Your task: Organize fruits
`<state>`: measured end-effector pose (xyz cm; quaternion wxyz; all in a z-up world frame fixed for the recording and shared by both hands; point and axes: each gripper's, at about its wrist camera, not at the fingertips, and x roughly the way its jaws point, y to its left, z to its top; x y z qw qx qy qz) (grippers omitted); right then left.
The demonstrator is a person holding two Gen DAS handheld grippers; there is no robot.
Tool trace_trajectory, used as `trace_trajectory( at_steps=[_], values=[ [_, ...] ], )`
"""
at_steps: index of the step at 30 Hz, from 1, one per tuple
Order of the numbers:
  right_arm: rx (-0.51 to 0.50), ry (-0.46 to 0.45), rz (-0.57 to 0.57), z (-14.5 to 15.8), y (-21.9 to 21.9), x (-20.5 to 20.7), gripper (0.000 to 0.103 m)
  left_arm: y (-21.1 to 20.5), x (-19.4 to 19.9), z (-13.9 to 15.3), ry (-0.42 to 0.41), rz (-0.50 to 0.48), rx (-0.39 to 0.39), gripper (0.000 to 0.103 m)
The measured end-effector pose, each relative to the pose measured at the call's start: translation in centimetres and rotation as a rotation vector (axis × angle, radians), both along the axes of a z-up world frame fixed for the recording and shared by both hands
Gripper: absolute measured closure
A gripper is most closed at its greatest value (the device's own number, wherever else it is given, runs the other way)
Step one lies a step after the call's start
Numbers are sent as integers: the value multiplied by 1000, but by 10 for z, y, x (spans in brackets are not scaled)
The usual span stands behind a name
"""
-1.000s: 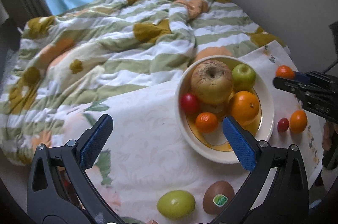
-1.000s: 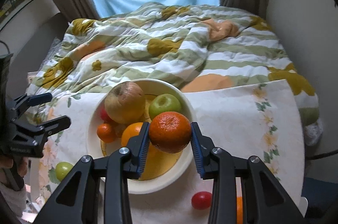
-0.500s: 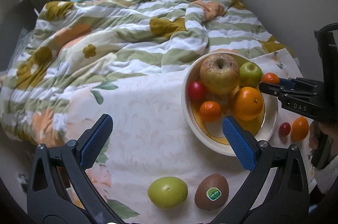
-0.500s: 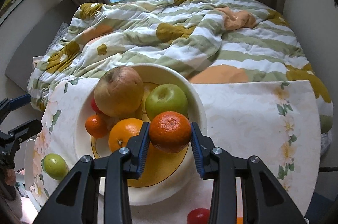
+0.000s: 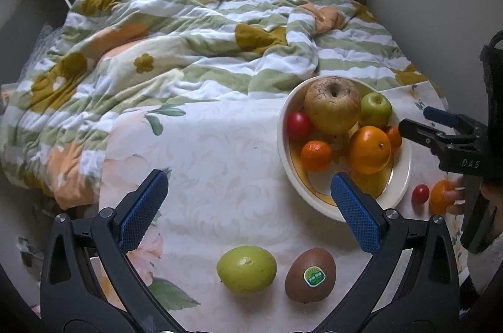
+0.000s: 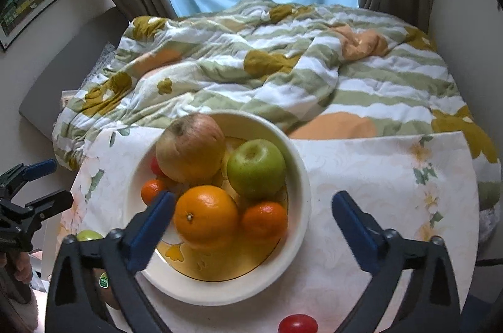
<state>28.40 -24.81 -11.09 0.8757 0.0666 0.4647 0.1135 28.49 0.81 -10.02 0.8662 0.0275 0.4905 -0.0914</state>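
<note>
Left wrist view: the left gripper (image 5: 248,208) stands wide with nothing between its blue pads, hovering over the flowered cloth (image 5: 213,150). Just below it lie a green fruit (image 5: 246,270) and a kiwi (image 5: 310,274), side by side and close together, both outside the bowl (image 5: 405,172). These 2 look like its next job; the clean way is to centre the pads on 1 fruit only, coming in from the outer side so the neighbour is not nudged. At the right edge a small red fruit (image 5: 420,194) and an orange one (image 5: 439,197) sit on the cloth beside the bowl, with a person's fingers touching the orange one.

Right wrist view: the right gripper (image 6: 251,218) has just been opening and is now spread wide, its pads clear of everything. The mandarin (image 6: 265,221) it was carrying rests in the bowl (image 6: 301,172), against the big orange (image 6: 206,216) and below the green apple (image 6: 256,169); the large brownish apple (image 6: 190,147) sits behind. The release seems finished, so a good move is to lift straight back without brushing the pile, since the fruit is round and stacked on a sloping wall. A red fruit (image 6: 298,324) waits at the bottom edge, outside the bowl.
</note>
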Motion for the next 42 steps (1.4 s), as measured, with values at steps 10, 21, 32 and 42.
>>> trace_trajectory(
  at_steps=[10,21,32,42],
  values=[
    [-27,-48,18,37,-7,-24,1,-6,-26,35,-62,22,4,0],
    [-74,-128,-20,95,-22,-89,0,-21,-79,86,-157,73,-12,0],
    [-83,-171,-83,112,-56,-151,0,-29,-135,86,-172,112,-42,0],
    [-124,-127,-98,68,-72,-179,0,-35,-156,39,-162,99,-39,0]
  ],
)
